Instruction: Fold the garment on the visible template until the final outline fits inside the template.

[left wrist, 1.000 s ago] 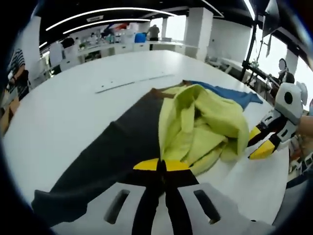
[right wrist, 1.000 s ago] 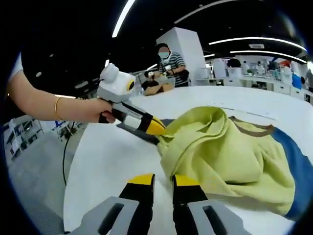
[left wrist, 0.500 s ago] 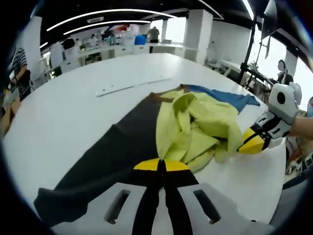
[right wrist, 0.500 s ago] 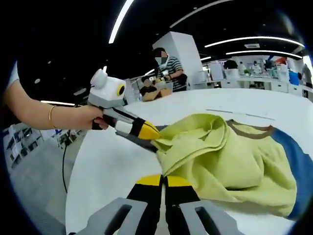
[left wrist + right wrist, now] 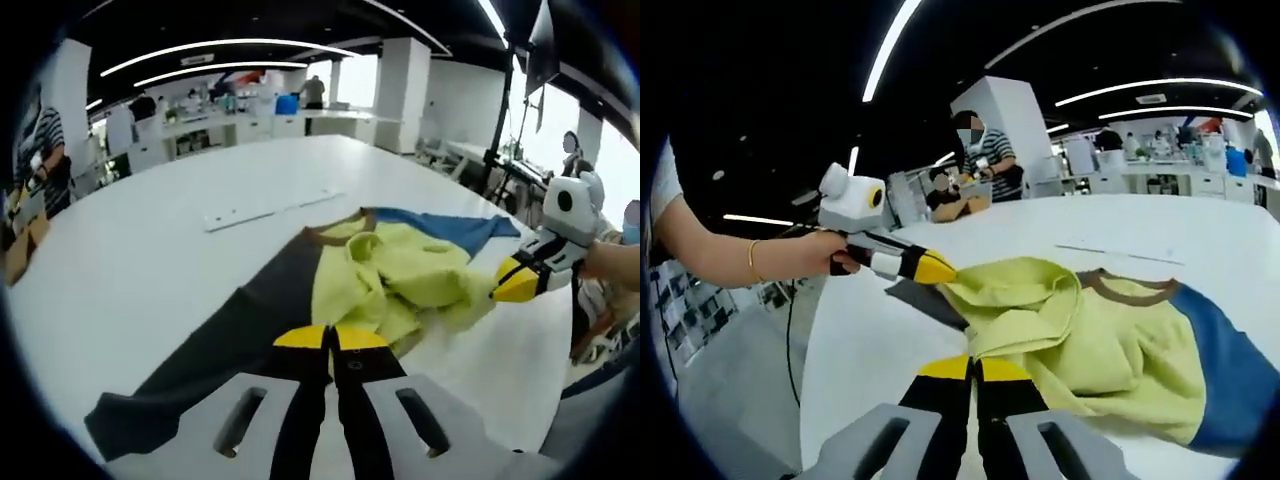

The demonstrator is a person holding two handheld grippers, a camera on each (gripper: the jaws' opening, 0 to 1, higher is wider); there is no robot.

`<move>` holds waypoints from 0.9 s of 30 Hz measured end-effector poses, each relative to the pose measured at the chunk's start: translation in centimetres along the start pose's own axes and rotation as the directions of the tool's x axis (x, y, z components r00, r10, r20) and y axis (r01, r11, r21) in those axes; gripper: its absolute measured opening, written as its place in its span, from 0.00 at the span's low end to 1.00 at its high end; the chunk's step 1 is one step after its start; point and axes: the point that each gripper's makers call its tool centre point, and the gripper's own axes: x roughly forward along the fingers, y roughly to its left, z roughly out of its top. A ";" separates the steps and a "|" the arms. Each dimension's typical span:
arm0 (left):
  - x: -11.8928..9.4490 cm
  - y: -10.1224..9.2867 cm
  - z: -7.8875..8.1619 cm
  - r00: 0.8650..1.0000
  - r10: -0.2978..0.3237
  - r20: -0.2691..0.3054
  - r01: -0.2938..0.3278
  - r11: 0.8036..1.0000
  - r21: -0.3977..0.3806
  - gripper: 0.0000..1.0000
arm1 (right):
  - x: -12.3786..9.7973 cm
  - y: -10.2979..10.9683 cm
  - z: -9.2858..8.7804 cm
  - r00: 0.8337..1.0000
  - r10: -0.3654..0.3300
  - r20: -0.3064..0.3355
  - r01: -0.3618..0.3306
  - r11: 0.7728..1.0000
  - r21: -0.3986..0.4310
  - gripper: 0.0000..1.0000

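One garment [image 5: 400, 280] lies bunched on the white table [image 5: 140, 240], in three colours: yellow-green in the middle, a dark grey part stretching away on one side and a blue part on the other. Both grippers pinch its yellow cloth. The left gripper [image 5: 332, 338] has its jaws pressed together on the near edge of the garment. The right gripper [image 5: 973, 368] is likewise clamped on a yellow fold. One pale strip [image 5: 270, 204] lies on the table beyond the garment.
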 end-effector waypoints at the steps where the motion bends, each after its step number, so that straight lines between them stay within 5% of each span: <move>1: -0.3 -0.1 0.1 1.000 0.000 -0.001 0.000 1.000 0.009 0.00 | -0.5 0.0 0.2 1.000 -0.003 0.000 0.003 1.000 0.001 0.00; 17: -4.8 -3.2 2.6 0.999 -0.024 0.045 0.020 0.995 0.096 0.00 | -7.5 0.0 2.5 1.000 -0.025 0.017 0.025 1.000 0.011 0.00; 27: -8.2 -5.7 2.8 0.995 -0.069 0.077 0.062 0.995 0.079 0.00 | -11.6 0.5 1.8 0.999 -0.042 -0.012 0.041 0.999 -0.015 0.00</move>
